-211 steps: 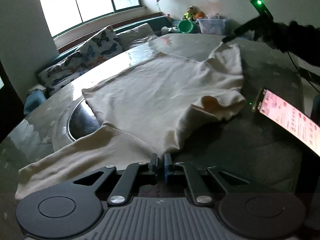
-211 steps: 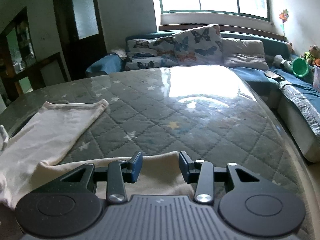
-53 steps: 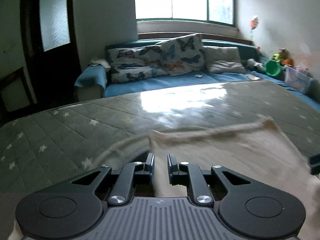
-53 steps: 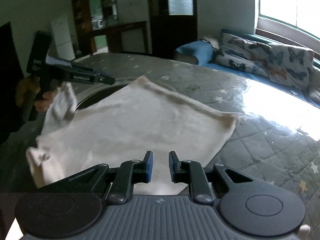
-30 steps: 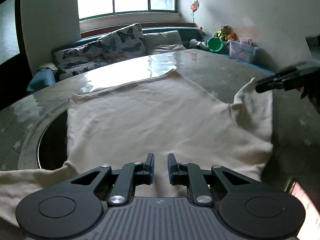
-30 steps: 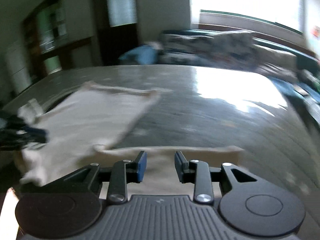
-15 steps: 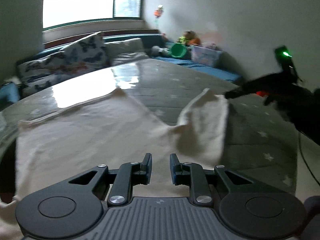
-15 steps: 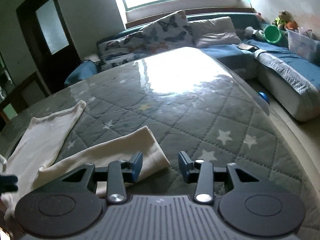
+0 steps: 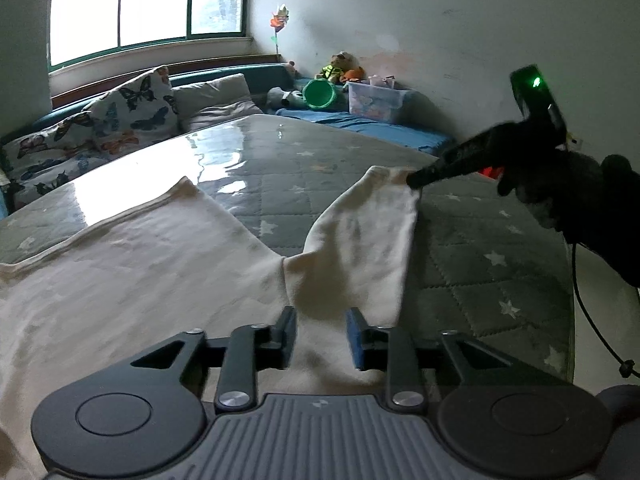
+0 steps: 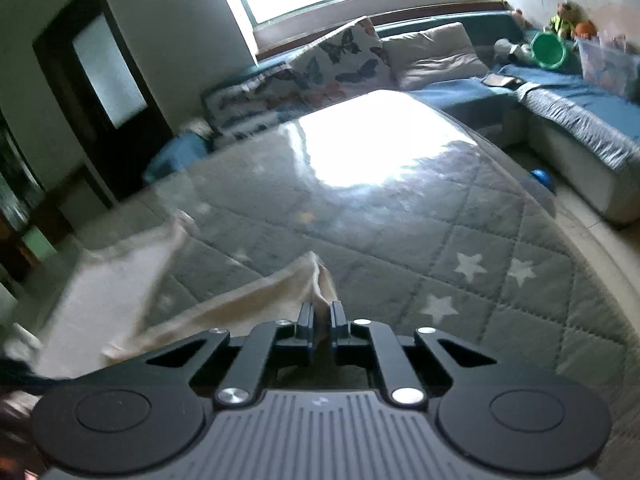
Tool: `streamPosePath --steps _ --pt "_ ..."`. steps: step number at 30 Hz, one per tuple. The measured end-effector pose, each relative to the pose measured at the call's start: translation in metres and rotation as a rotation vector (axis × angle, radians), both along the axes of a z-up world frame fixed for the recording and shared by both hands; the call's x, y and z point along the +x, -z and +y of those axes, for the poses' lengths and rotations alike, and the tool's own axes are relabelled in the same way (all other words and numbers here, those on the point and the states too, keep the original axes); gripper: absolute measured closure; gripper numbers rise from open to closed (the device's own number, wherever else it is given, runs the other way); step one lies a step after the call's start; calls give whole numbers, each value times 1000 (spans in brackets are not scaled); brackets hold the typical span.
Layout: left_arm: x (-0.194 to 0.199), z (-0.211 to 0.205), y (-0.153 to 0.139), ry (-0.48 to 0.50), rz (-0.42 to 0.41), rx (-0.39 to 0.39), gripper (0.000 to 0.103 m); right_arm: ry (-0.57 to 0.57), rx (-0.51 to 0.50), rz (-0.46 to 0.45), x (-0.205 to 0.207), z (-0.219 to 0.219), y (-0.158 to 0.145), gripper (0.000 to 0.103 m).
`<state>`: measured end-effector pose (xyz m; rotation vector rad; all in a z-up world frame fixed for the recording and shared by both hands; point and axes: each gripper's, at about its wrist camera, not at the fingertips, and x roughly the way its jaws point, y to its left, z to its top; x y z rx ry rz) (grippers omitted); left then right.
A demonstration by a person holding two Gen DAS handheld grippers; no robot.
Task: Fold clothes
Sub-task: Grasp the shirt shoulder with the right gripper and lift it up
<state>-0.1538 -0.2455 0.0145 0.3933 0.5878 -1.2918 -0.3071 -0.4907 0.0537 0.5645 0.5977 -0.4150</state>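
From the left wrist view, the cream shirt (image 9: 160, 264) lies flat on the quilted table (image 9: 480, 248), and the left gripper (image 9: 322, 334) is opening over the shoulder, gripping nothing, probably to free that side. From the right wrist view, the right gripper (image 10: 319, 326) is clamped on the sleeve cuff (image 10: 316, 276), apparently to carry it inward for a fold.

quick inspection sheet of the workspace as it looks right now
surface: grey quilted star-pattern cover, glossy
job's things: cream shirt spread flat; sleeve stretched out to the right
clutter: nothing seen on the cover
grippers: left gripper opening, fabric between its fingers; right gripper shut on the sleeve end
cables: black cable hanging near the right gripper
surroundings: window, butterfly pillows, green bucket, plastic bin
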Motion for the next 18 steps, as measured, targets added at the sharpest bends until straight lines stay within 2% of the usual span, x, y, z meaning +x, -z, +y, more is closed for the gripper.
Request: streamPosePath --steps 4,11,18 --pt "3 -10 3 32 13 -11 55 -51 58 -130 -10 6 -28 97" --pt "10 -20 10 71 67 -25 49 -162 98 -301 -11 21 -78 97" --pt "9 -19 16 97 91 -39 42 -322 98 -391 13 47 -116 97"
